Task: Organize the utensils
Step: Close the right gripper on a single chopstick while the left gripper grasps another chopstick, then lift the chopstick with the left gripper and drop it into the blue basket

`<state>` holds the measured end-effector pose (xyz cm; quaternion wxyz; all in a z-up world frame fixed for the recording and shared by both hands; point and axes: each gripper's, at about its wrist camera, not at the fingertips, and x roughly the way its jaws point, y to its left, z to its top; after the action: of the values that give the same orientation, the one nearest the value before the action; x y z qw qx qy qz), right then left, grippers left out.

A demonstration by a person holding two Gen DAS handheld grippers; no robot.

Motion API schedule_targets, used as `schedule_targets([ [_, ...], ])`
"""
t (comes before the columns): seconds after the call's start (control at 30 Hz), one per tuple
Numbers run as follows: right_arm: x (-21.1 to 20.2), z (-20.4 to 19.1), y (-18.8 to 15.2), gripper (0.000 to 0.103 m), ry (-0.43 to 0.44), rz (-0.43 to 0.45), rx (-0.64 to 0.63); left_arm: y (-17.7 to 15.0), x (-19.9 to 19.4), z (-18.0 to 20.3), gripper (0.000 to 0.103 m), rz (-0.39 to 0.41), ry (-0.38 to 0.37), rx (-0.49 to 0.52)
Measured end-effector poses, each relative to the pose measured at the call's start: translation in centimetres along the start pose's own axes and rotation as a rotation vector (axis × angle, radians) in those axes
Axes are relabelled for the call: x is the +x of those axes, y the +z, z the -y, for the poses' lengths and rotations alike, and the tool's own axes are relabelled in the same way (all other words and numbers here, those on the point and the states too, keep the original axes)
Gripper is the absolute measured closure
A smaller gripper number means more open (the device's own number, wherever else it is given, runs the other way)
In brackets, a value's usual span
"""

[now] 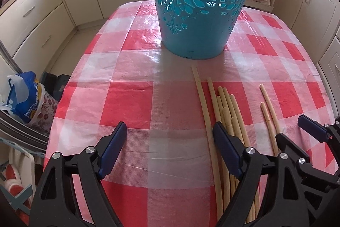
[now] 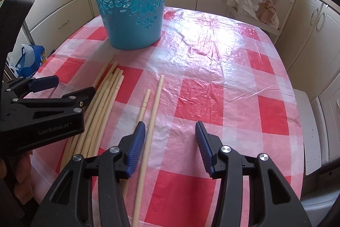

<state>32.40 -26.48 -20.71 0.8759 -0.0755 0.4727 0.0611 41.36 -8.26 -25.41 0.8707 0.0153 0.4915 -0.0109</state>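
both tongs (image 1: 170,139) (image 2: 170,137) agape over chopsticks (image 1: 228,112)

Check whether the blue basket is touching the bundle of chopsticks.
Apart. The left wrist view shows a strip of bare tablecloth between the basket base and the nearest tip of the chopsticks.

- Cloth (image 2: 212,69) right of basket (image 2: 131,3) bare, wide passage.
- Basket blocks far side.
- Chopsticks (image 1: 231,112) lie between both grippers, near basket base.

Left gripper (image 1: 170,131) wide, empty — right gripper (image 2: 170,131) narrower, empty.
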Motion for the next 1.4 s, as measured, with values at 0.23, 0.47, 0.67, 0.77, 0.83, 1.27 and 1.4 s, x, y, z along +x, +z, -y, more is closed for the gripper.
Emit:
schedule_targets([
  [0.23, 0.2, 0.4, 0.4, 0.082, 0.050, -0.021, -0.003, 1.3, 0.4, 0.1, 0.030, 0.005, 0.009, 0.024],
  [0.47, 1.0, 1.0, 1.4, 0.082, 0.084, -0.039, -0.003, 3.2, 1.7, 0.5, 0.034, -0.003, 0.016, 0.047],
  [0.67, 1.2, 2.0, 1.4, 0.096, 0.140, -0.034, 0.030, 4.1, 1.8, 1.6, 0.095, -0.036, -0.104, 0.119],
  [0.77, 1.2, 2.2, 1.2, 0.096, 0.151, -0.025, 0.054, 4.6, 1.7, 1.0, 0.098, -0.070, -0.175, 0.091],
  [0.83, 1.2, 2.3, 1.1, 0.096, 0.160, -0.017, 0.068, 4.7, 0.5, 0.4, 0.098, -0.042, -0.192, 0.077],
  [1.27, 1.7, 4.0, 1.1, 0.097, 0.245, 0.000, 0.152, 7.5, -15.6, -4.4, 0.098, 0.434, -0.453, -0.046],
  [1.4, 1.6, 4.0, 1.0, 0.097, 0.246, 0.004, 0.157, 11.4, -19.6, -5.3, 0.098, 0.642, -0.464, -0.091],
])
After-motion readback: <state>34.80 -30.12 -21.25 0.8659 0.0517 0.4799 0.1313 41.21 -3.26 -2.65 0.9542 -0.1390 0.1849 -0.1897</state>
